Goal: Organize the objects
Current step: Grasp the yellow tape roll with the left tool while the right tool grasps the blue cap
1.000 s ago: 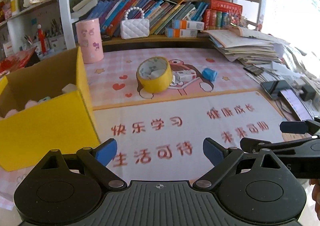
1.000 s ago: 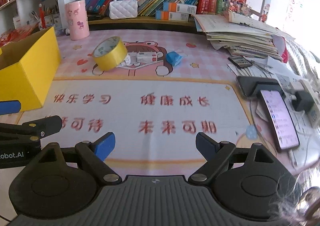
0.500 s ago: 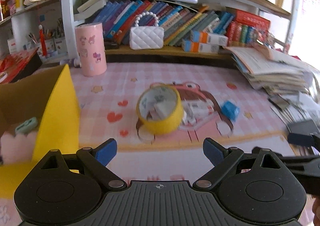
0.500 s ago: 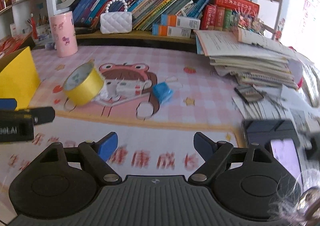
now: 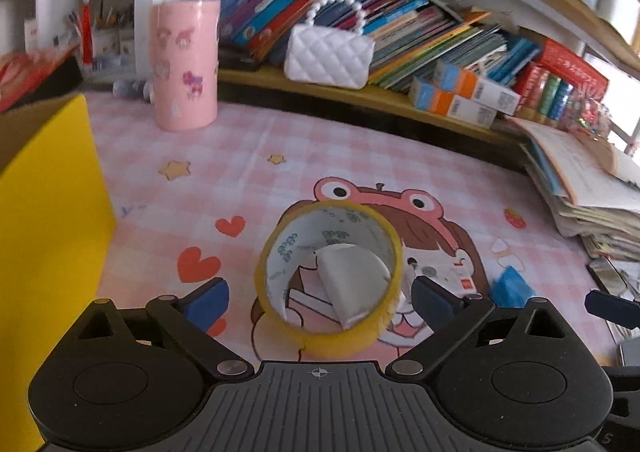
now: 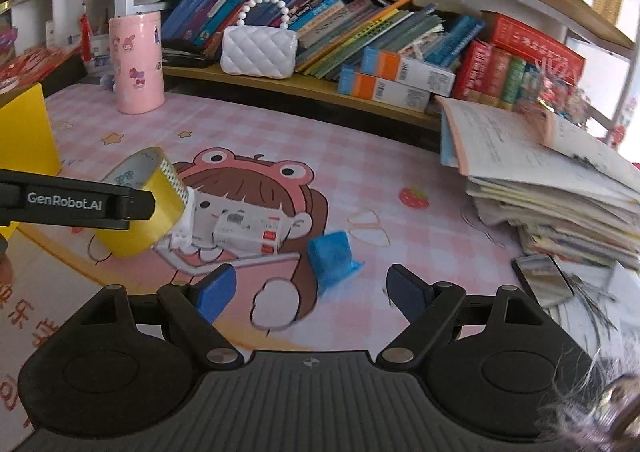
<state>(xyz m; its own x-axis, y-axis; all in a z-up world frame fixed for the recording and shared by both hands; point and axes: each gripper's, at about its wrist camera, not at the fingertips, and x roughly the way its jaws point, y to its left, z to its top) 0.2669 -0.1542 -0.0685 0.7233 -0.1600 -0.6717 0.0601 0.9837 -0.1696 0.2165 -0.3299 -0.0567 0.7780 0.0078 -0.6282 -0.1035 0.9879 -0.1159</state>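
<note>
With its jaws just widened around the yellow tape roll, the left gripper is mid-pickup; closing seems next.

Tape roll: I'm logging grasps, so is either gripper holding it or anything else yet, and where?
Nothing is held. The left gripper straddles the tape roll with open jaws; the right gripper is open too.

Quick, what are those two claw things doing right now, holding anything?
Left gripper: open, just been opening; yellow tape roll between its fingers, not gripped.
Right gripper: open, holding nothing.
</note>
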